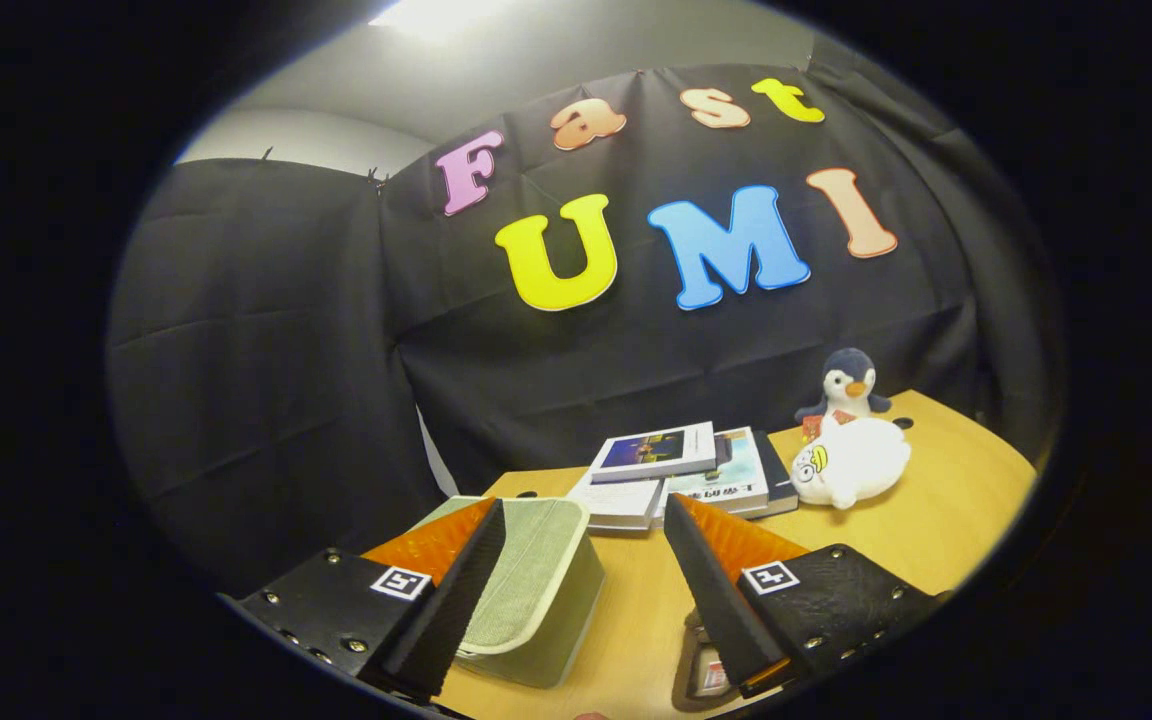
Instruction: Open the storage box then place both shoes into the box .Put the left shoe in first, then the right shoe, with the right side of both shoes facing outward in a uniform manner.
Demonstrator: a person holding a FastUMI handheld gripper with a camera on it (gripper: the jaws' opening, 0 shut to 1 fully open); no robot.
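The tool (584, 520) is held up over a wooden bench (936, 520), and its two fingers are spread wide apart with nothing held between them. A green storage box (536, 590) with a pale rim sits on the bench, just under and beside the left finger (456, 590). That finger covers part of the box. The lid of the box looks flat and closed on top. In the gap between the two fingers there is bare wood. Down low by the right finger (711, 590), a small part of something dark with a white and red bit (708, 675) peeks out from under the tool. It may be a shoe, but too little of it shows to tell. Beyond the fingers, a pile of books (681, 470) lies flat on the bench. They are stacked a bit crooked, and the top one has a dark picture on its cover. Just beside the books, on their right, lies a round white soft toy (851, 462) with a yellow spot on it. A little penguin toy (848, 385) sits right behind the white toy and seems to touch it. Behind all of this hangs the black cloth wall (266, 340) of the booth, and a bright ceiling light (441, 15) glows up above it.
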